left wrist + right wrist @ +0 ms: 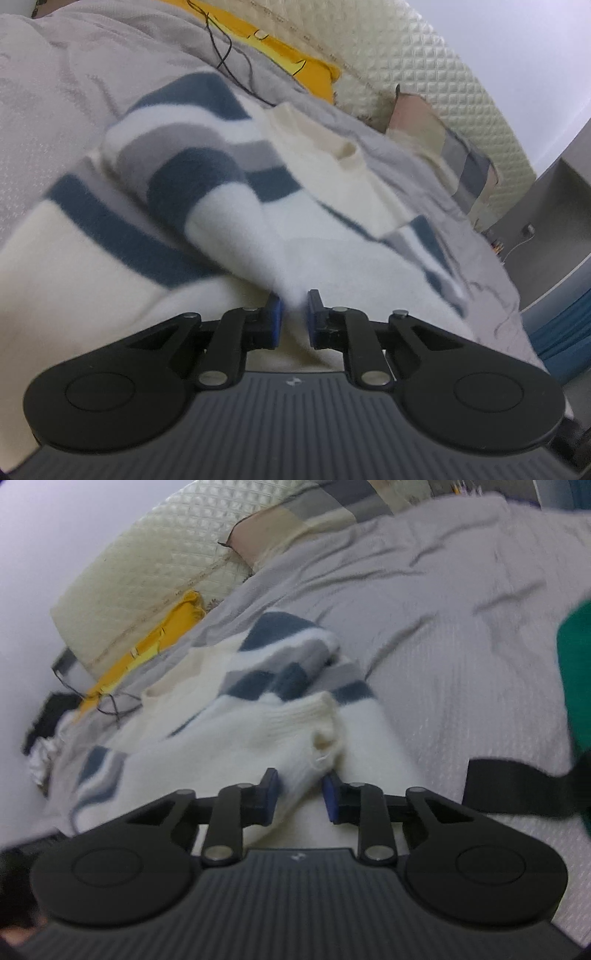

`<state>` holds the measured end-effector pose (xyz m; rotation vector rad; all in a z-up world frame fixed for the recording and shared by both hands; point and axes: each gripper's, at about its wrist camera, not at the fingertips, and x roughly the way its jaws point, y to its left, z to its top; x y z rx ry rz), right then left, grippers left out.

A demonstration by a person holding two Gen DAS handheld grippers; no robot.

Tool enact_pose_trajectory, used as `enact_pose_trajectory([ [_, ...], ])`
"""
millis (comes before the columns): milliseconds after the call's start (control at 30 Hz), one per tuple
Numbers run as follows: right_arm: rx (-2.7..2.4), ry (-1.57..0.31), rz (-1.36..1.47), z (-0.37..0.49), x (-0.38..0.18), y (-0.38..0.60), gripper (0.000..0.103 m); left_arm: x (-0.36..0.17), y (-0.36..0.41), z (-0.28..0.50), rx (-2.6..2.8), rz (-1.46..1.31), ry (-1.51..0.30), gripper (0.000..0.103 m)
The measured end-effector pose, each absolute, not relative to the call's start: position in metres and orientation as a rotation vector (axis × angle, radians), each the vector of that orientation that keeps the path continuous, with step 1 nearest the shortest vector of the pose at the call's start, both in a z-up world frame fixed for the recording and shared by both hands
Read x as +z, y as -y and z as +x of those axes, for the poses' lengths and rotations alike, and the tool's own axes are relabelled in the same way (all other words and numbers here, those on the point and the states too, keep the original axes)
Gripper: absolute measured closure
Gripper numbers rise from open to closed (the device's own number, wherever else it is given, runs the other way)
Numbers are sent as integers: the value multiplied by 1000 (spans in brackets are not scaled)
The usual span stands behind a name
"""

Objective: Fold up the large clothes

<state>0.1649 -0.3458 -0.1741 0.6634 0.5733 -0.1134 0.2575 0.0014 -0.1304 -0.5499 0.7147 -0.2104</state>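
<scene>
A fluffy cream knitted sweater with navy and grey stripes [207, 206] is lying spread across the grey textured bedspread [48, 122] of a bed, and the fold is looking barely begun. On the left, one striped sleeve [192, 173] is running from the far left down toward the near middle over the body of the garment, and the left tongs [294, 314] are pinching its white end narrowly between the blue pads [276, 314], so the cloth is sitting right in the gap. Further right in that view, the cream ribbed collar [332, 147] is pointing toward the far side, where a cream quilted headboard [424, 74], an orange cloth [295, 59] and a patchwork pillow [443, 144] are lying well apart from the work. In the right wrist view, the other sleeve is bunching in the middle of the sweater, and the right tongs [302, 794] are closing narrowly on its cream ribbed cuff [314, 734], which is bulging just beyond the pads. At the far right edge a green sleeve [576, 686] of the person is showing. By my reading, both sleeves are being gathered inward over the chest; the body is not yet folded over, and no neat stack is showing anywhere, so most of the job is remaining.
</scene>
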Motion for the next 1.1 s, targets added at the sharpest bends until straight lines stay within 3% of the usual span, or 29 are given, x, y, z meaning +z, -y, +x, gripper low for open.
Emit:
enact_pose_trajectory([
  [133, -114, -589, 614, 171, -177, 343, 86, -135, 6, 261, -198, -482, -732, 87],
  [400, -121, -656, 584, 183, -190, 344, 86, -137, 13, 262, -200, -418, -748, 86],
  [600, -93, -627, 578, 162, -168, 344, 82, -112, 1, 231, -141, -428, -702, 57],
  [733, -80, -590, 520, 134, -149, 338, 66, -93, -10, 201, -119, -400, -704, 57],
  [1033, -74, -573, 464, 72, -118, 340, 62, -59, -51, 129, -58, -392, -770, 47],
  [1100, -67, -588, 474, 61, -119, 342, 53, -58, -61, 112, -45, -418, -813, 47],
])
